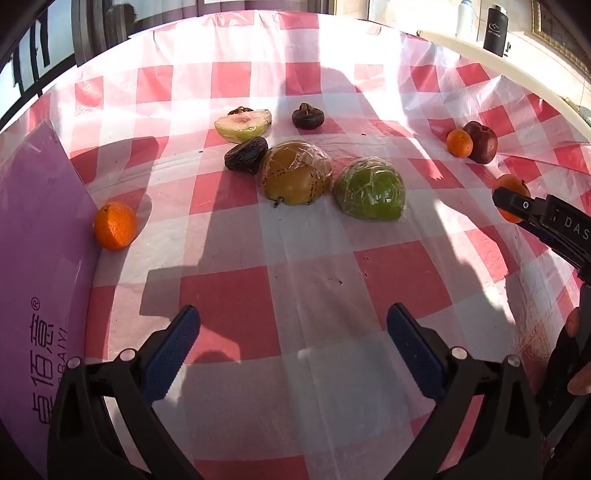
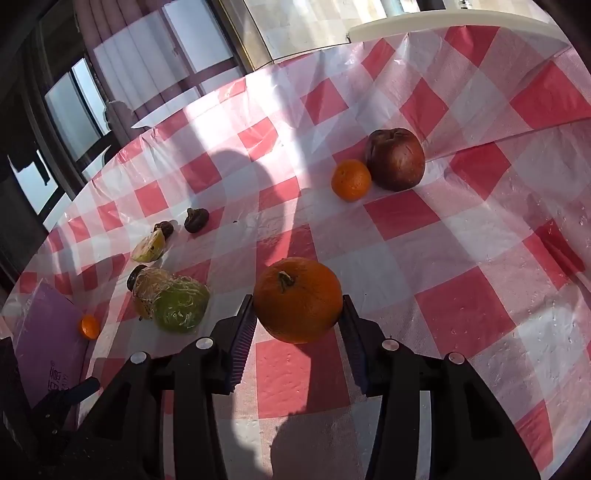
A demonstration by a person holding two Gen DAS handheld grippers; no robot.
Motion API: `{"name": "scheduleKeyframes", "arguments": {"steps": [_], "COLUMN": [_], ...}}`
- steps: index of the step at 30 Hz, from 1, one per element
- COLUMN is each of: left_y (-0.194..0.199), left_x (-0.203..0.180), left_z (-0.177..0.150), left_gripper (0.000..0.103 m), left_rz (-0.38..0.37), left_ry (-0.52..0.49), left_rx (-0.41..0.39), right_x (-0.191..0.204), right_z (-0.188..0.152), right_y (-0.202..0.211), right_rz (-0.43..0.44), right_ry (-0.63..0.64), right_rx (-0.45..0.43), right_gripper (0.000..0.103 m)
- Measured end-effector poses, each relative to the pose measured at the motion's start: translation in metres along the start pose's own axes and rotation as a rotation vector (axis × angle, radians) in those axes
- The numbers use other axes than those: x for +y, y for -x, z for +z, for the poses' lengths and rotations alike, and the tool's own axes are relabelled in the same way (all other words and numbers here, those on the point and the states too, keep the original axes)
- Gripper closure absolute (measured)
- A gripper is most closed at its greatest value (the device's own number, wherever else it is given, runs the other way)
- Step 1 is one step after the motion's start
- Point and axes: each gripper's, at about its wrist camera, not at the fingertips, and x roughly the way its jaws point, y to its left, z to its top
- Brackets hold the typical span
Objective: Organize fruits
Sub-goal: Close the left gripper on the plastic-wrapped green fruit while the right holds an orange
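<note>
My right gripper (image 2: 297, 306) is shut on a large orange (image 2: 297, 299), with one pad against each of its sides. In the left wrist view that orange (image 1: 511, 184) shows at the right edge, behind the right gripper's fingers (image 1: 517, 203). My left gripper (image 1: 293, 325) stands open over bare cloth with nothing between its fingers. Ahead of it lie a film-wrapped yellow-brown pear (image 1: 293, 172) and a wrapped green fruit (image 1: 369, 189). Further back are a cut pale half fruit (image 1: 242, 125) and two dark shrivelled fruits (image 1: 245, 154) (image 1: 307, 115).
A small tangerine (image 2: 351, 180) touches a dark red wrinkled apple (image 2: 395, 158) beyond the held orange. Another small orange (image 1: 114, 226) rests against a purple box (image 1: 37, 258) at the left. The red-and-white checked cloth (image 1: 229, 306) covers a round table. Bottles (image 1: 493, 31) stand behind it.
</note>
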Motion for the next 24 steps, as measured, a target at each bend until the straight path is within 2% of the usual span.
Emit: {"name": "scheduleKeyframes", "arguments": {"steps": [4, 10, 18, 20, 21, 24], "left_y": [-0.018, -0.040, -0.058, -0.058, -0.055, -0.053], "left_x": [-0.025, -0.044, -0.062, -0.062, -0.062, -0.060], "left_z": [0.024, 0.052, 0.071, 0.072, 0.074, 0.074], "left_gripper": [0.013, 0.019, 0.025, 0.031, 0.039, 0.042], "left_rz": [-0.040, -0.070, -0.010, -0.006, -0.010, -0.029], "left_ry": [-0.025, -0.001, -0.050, -0.051, -0.047, -0.049], "left_rx": [-0.001, 0.002, 0.012, 0.004, -0.015, -0.023], "right_x": [-0.001, -0.002, -0.004, -0.004, -0.004, -0.004], "right_z": [0.000, -0.001, 0.000, 0.000, 0.000, 0.000], "right_y": [0.002, 0.001, 0.002, 0.002, 0.002, 0.002], "right_rz": [0.013, 0.036, 0.059, 0.063, 0.065, 0.071], "right_ry": [-0.007, -0.012, -0.019, -0.018, -0.018, -0.016], "right_rx": [-0.009, -0.004, -0.014, -0.012, -0.012, -0.013], "right_gripper": [0.057, 0.057, 0.057, 0.057, 0.057, 0.057]}}
